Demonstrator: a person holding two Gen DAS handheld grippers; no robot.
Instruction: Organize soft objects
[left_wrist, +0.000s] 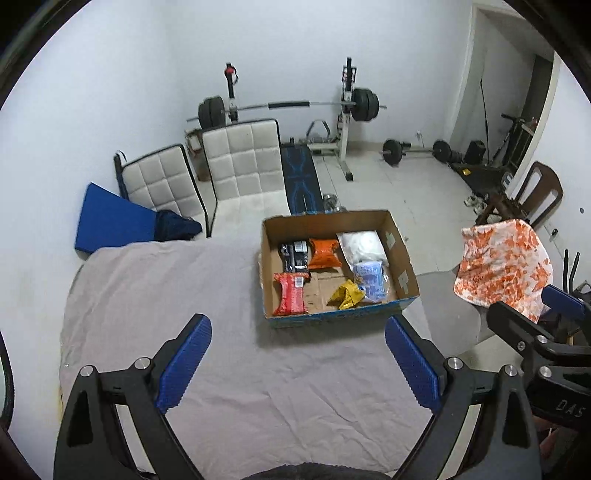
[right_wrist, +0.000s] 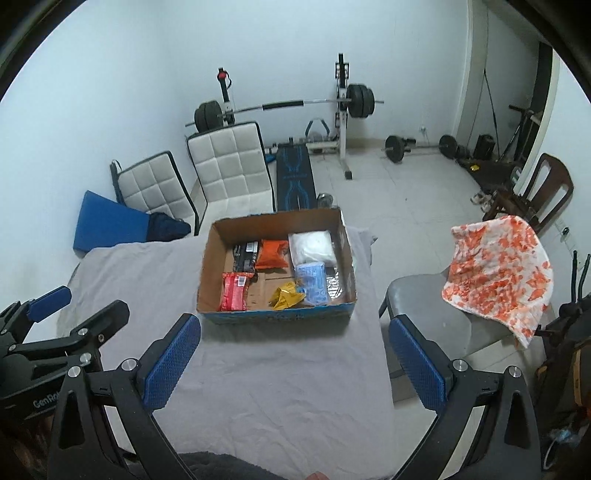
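The cardboard box sits mid-frame on the grey-sheeted bench, holding an orange snack bag, red packet, yellow wrapper and blue pack. Left gripper and right gripper hover at lower frame, fingers released, empty. An orange-patterned towel drapes over a chair at right.

Barbell on rack; white padded chairs; wooden chair.

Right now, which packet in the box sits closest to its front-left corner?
The red packet, lying against the cardboard box's left wall at the front. The orange packet and black packet lie further back; the yellow packet is front-centre.
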